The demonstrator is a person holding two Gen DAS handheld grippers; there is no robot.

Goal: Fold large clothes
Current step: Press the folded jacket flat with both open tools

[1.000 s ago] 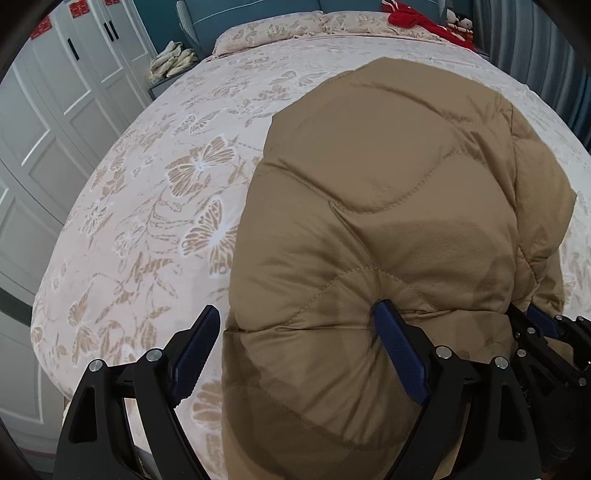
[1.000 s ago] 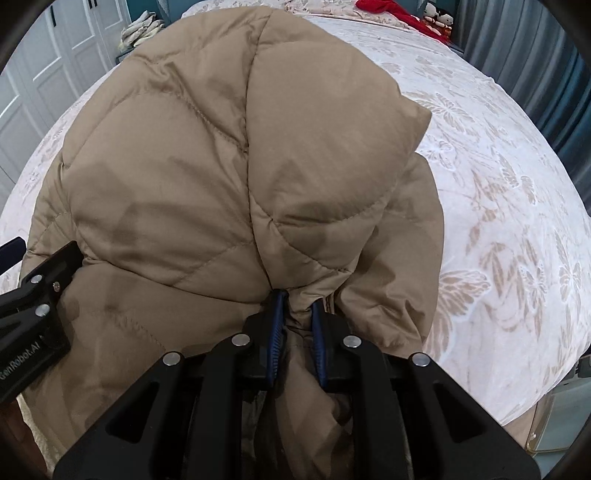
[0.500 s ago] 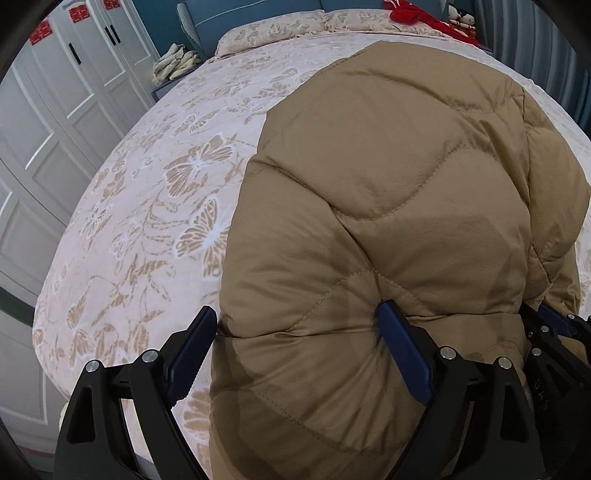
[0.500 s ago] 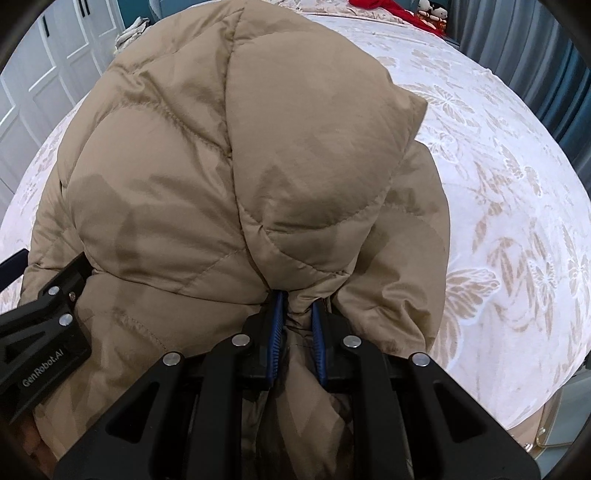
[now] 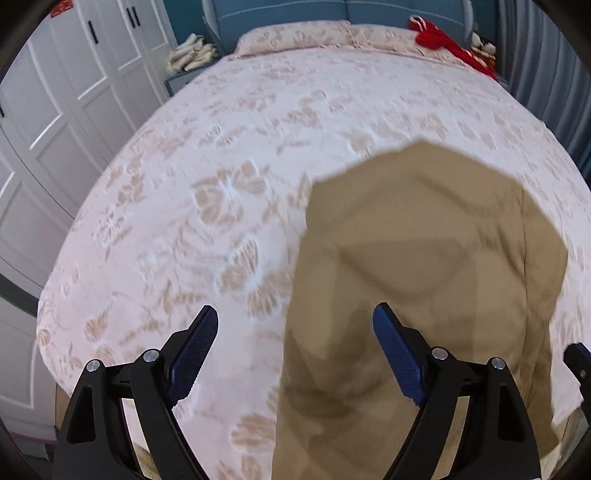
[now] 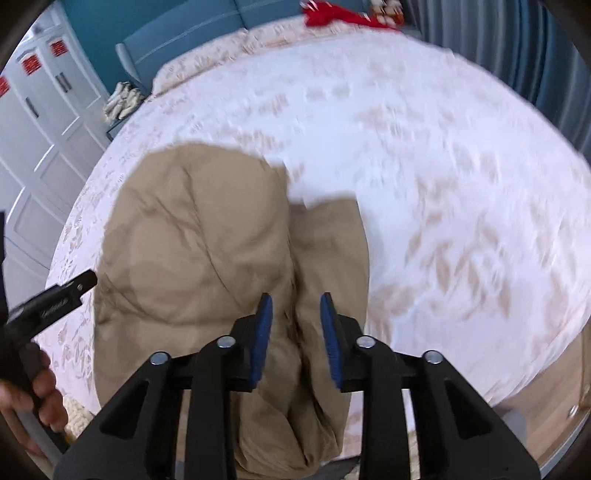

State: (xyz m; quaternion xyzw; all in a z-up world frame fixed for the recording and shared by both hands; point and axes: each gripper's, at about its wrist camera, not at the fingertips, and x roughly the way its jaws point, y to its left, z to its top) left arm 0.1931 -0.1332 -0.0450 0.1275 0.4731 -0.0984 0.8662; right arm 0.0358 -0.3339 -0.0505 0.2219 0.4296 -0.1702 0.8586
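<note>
A tan quilted puffer jacket point(image 5: 424, 280) lies bunched at the near edge of the bed and hangs over it; it also shows in the right wrist view point(image 6: 207, 251). My left gripper point(image 5: 295, 332) is open wide above the jacket's left edge, holding nothing. My right gripper point(image 6: 295, 314) is open, its blue pads apart above a fold of the jacket, not gripping it. The left gripper's body shows in the right wrist view point(image 6: 48, 306), held by a hand.
The bed point(image 5: 221, 155) has a white cover with beige flowers. Pillows point(image 5: 295, 33) and a red item point(image 5: 436, 35) lie at the headboard. White wardrobe doors point(image 5: 55, 110) stand on the left, grey curtains point(image 6: 535, 55) on the right. Wooden floor point(image 6: 546, 402) lies below right.
My right gripper has opened and let go of the jacket. Both grippers have pulled back and up, and the jacket has dropped lower on the bed. Both views are motion-blurred.
</note>
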